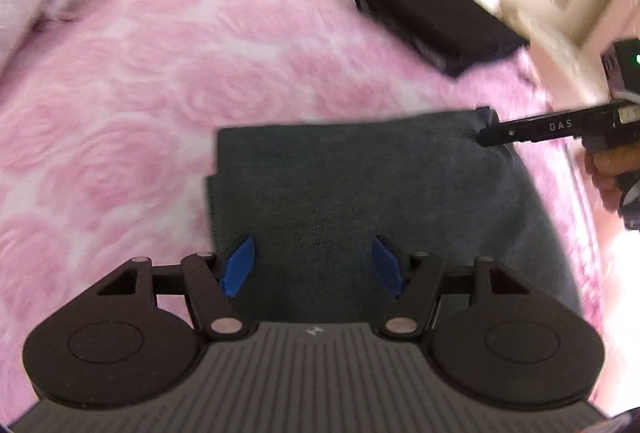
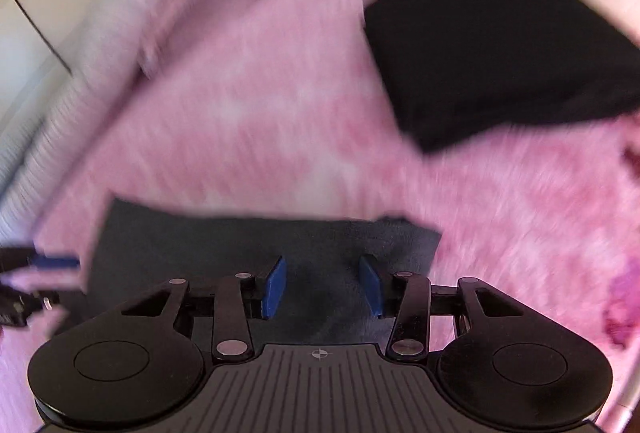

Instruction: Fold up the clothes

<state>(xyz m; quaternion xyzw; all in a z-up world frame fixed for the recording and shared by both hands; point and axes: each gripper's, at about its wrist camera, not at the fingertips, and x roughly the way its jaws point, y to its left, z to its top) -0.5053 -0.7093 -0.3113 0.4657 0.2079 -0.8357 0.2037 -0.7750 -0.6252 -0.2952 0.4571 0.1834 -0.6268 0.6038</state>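
Grey folded garment (image 1: pixel 360 193) lies under my spread, empty left gripper (image 1: pixel 314 265) and right gripper (image 2: pixel 323 287); black stack (image 1: pixel 436 17) at one o'clock.

one grey garment (image 1: pixel 360 185), one black stack (image 1: pixel 436 13), one blanket (image 1: pixel 140 93)
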